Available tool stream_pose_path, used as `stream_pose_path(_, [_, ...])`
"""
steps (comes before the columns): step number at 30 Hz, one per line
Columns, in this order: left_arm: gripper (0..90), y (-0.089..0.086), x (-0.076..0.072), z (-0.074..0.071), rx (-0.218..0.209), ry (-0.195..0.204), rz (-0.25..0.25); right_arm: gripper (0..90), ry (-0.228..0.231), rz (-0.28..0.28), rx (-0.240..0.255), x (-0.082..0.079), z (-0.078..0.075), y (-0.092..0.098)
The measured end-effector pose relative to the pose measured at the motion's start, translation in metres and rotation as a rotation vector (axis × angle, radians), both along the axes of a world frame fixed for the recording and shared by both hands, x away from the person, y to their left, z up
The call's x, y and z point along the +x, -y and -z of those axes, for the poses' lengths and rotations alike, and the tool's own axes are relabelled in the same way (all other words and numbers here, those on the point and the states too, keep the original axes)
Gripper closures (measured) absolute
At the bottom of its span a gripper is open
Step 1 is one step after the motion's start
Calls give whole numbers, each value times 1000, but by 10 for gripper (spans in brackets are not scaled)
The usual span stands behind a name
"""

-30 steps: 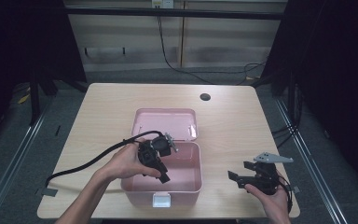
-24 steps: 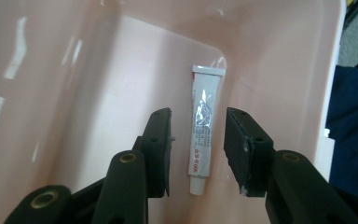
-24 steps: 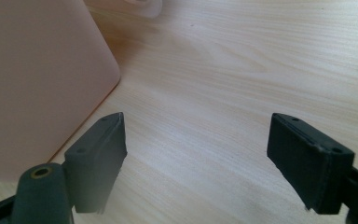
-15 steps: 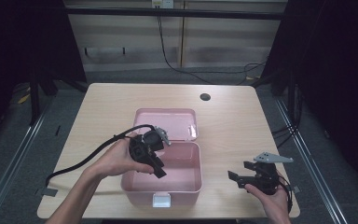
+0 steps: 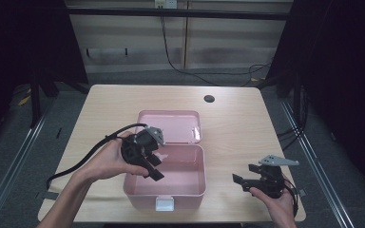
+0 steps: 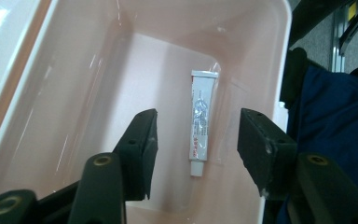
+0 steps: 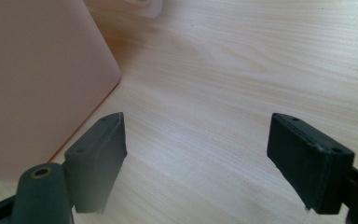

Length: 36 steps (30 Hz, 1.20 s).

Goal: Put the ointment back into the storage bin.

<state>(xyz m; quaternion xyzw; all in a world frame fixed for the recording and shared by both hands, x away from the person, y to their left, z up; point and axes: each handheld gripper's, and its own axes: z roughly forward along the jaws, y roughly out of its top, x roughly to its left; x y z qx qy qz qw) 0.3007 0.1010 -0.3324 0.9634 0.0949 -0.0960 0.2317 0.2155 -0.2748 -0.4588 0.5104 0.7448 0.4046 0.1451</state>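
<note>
- Left tool (image 5: 153, 166): black, two-jawed, held in the person's left hand (image 5: 105, 159) above the left rim of the pink box, pointing down into it. A black cable (image 5: 83, 154) trails from it to the left across the table. Its jaws have just been opening; they stand apart and released, pads touching nothing. In the left gripper view the left tool (image 6: 196, 137) hangs above the tube, which lies on the box floor below the gap between the jaws.
- Pink box (image 5: 197, 190): open plastic box near the front middle of the table (image 5: 247, 123), its lid (image 5: 171, 126) folded back flat behind it, a pale latch at its front wall.
- Tube (image 6: 202, 121): small white tube with red print, lying flat on the floor of the pink box (image 6: 74, 93), near one side wall, cap end towards the camera, apart from both jaws.
- Right tool (image 5: 243, 179): black, with a grey three-cornered plate on top, held in the person's right hand (image 5: 275, 202) low over the table at front right, just beside the box, pointing left towards it. Jaws wide and released, with bare tabletop between them in the right gripper view (image 7: 196, 154).
</note>
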Motion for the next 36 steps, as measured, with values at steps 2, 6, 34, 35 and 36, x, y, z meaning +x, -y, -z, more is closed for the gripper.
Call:
stream_pose_path(2, [457,-3,-1,-3,-11,4,12,195,1,0,-1,0,0,0])
stream_pose_path(6, [416,-9,-4,-7,-30,27,7,195,2,1,-1,0,0,0])
stream_pose_path(34, [332,-82,-6,-17,-94,108,-154,193,0,5,-1,0,0,0])
stream_pose_path(35, [332,-85,-6,-16,-103,105,-155,193,-1,6,-1,0,0,0])
stream_pose_path(36, [332,-88,-6,-16,-106,107,-165,193,-1,6,-2,0,0,0])
